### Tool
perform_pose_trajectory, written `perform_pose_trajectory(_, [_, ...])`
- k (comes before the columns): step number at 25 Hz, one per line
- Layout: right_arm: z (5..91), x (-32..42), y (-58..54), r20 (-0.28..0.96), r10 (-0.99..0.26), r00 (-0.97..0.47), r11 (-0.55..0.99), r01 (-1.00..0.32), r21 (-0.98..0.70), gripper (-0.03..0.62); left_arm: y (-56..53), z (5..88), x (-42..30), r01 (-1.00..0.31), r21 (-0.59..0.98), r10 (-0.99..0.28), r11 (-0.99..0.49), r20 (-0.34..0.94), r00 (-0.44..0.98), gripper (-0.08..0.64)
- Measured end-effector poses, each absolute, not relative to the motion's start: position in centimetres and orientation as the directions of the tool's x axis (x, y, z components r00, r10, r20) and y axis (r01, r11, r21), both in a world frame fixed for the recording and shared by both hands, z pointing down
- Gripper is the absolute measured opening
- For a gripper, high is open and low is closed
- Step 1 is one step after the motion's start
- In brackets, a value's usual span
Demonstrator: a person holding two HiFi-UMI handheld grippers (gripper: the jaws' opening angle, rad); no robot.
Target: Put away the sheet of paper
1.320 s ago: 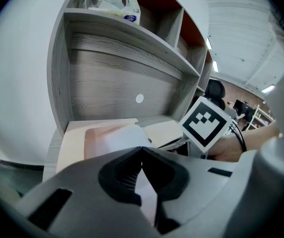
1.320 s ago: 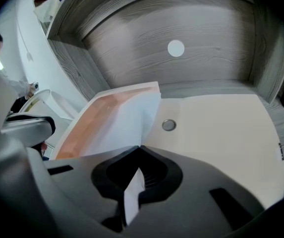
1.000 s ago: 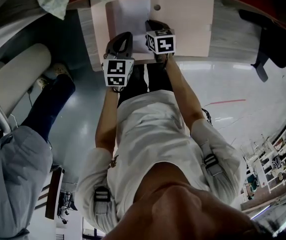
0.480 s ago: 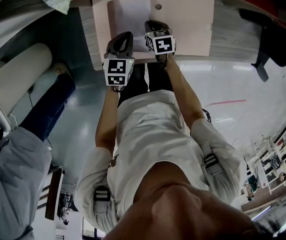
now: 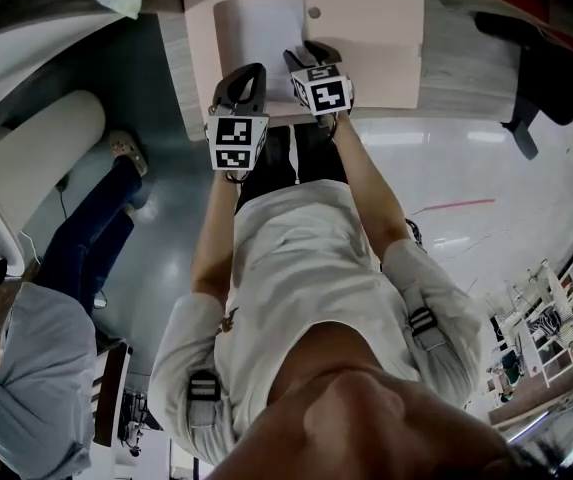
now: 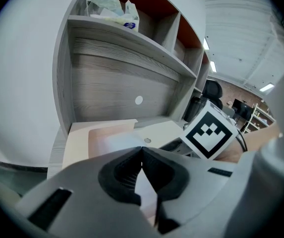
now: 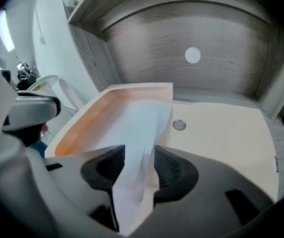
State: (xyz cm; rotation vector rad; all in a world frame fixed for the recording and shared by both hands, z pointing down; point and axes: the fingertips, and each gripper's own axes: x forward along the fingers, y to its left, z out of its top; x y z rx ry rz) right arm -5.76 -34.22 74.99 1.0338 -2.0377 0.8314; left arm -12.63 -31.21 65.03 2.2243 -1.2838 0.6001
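Note:
A white sheet of paper (image 5: pixel 259 26) lies on the left half of an open pale-pink folder (image 5: pixel 376 38) on the grey desk. My left gripper (image 5: pixel 246 74) is at the sheet's near left corner, and in the left gripper view its jaws (image 6: pixel 142 150) meet at the tip with white paper pinched behind them. My right gripper (image 5: pixel 308 54) is at the sheet's near right edge. Its jaws are opening. In the right gripper view the sheet (image 7: pixel 142 125) runs between the pads (image 7: pixel 169 168), which stand off it on both sides.
A grey wooden shelf unit (image 6: pixel 117 78) rises behind the desk, with a crumpled plastic bag (image 6: pixel 111 6) on its upper shelf. A round snap (image 7: pixel 179 125) sits on the folder's right half. A black office chair (image 5: pixel 526 48) is to the right, another person's leg (image 5: pixel 96 233) to the left.
My right gripper's jaws have spread apart off the sheet. The left gripper has stayed put. The bystander's leg at the left has shifted.

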Motion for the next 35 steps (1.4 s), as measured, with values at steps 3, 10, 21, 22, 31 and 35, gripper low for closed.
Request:
perform_pose_trajectory(3, [74.4,-5.4,-34.1,0.795,-0.420,-0.438,0.473,-0.853,-0.220,0.204,-31.2,64.5,-12.4,-0.875,0.193,-0.661,-0.444,0.588,0.465,0.020])
perform_pose_trajectory(10, [71.4,-4.5,-33.5,0.758,-0.471,-0.451,0.484,-0.851,-0.204,0.204,-31.1,63.5,-11.9,-0.871,0.194,-0.671,-0.452,0.569,0.475,0.020])
perform_pose_trajectory(21, [62.8,-4.1,-32.9,0.606,-0.595,-0.528,0.532,-0.824,-0.196,0.149,-31.7,59.8,-12.1,-0.866,0.196,-0.708,-0.461,0.507,0.492,0.020])
perform_pose_trajectory(22, [61.8,-4.0,-32.9,0.589,-0.608,-0.532,0.537,-0.822,-0.189,0.139,-31.7,59.1,-12.2,-0.865,0.195,-0.713,-0.462,0.499,0.493,0.020])
perform_pose_trajectory(31, [53.1,-4.0,-32.8,0.451,-0.697,-0.557,0.580,-0.808,-0.103,0.103,-32.3,52.8,-12.9,-0.852,0.151,-0.755,-0.501,0.404,0.516,0.020])
perform_pose_trajectory(35, [49.9,-4.2,-32.3,0.394,-0.722,-0.569,0.590,-0.804,-0.079,0.078,-32.2,50.0,-13.0,-0.840,0.124,-0.765,-0.528,0.361,0.534,0.020])
